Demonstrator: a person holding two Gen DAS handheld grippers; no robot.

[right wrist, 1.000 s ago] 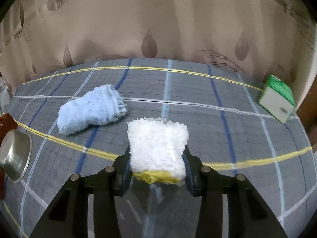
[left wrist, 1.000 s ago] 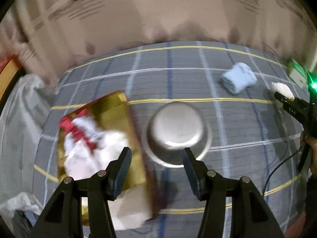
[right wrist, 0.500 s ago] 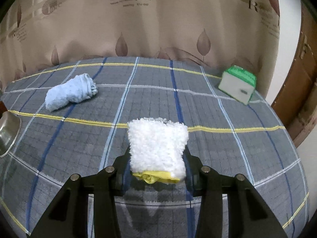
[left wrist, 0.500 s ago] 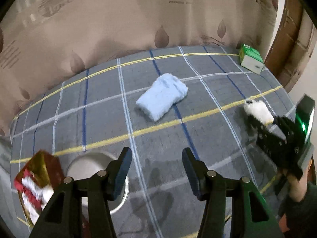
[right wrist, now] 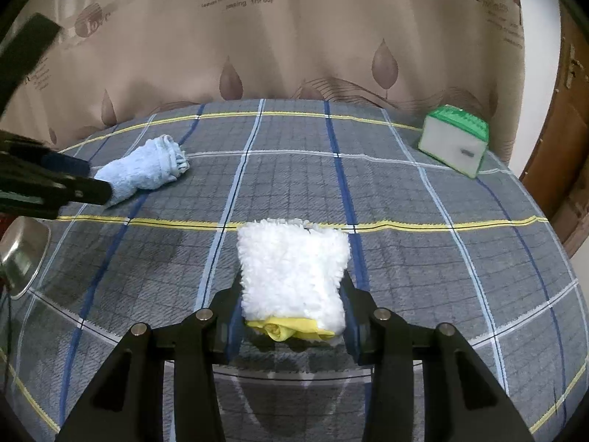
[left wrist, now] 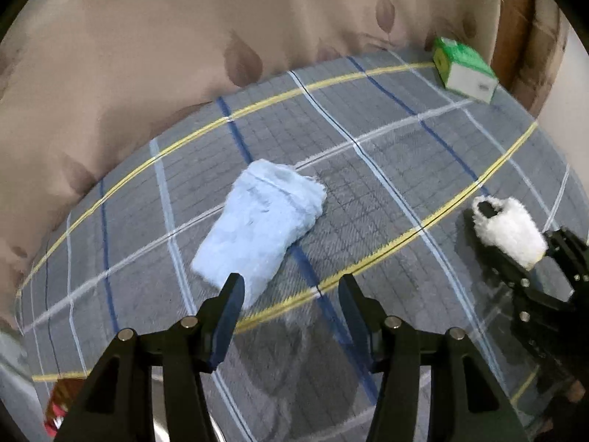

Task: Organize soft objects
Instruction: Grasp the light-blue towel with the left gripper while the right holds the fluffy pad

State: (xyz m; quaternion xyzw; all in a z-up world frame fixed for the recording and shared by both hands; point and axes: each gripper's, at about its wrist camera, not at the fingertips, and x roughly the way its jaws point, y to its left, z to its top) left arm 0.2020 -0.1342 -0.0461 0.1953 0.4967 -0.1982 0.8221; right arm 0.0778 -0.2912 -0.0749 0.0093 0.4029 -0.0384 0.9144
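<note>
A folded light blue towel [left wrist: 257,221] lies on the grey plaid tablecloth [left wrist: 368,140], just beyond my left gripper [left wrist: 291,287], which is open and empty with its left finger near the towel's near end. The towel also shows in the right wrist view [right wrist: 143,169]. My right gripper [right wrist: 292,291] is shut on a fluffy white cloth with a yellow underside [right wrist: 292,269], held over the table. That cloth and gripper show at the right of the left wrist view [left wrist: 508,228].
A green and white box [right wrist: 454,143] stands at the back right near the beige curtain [right wrist: 294,37]. A steel bowl [right wrist: 22,254] sits at the left edge. A red and gold box corner [left wrist: 59,409] shows at bottom left. A wooden door frame [right wrist: 567,147] is at the right.
My left gripper has swung right, away from the gold box and steel bowl, and now sits close to the blue towel. My right gripper keeps hold of the white cloth and has drawn back.
</note>
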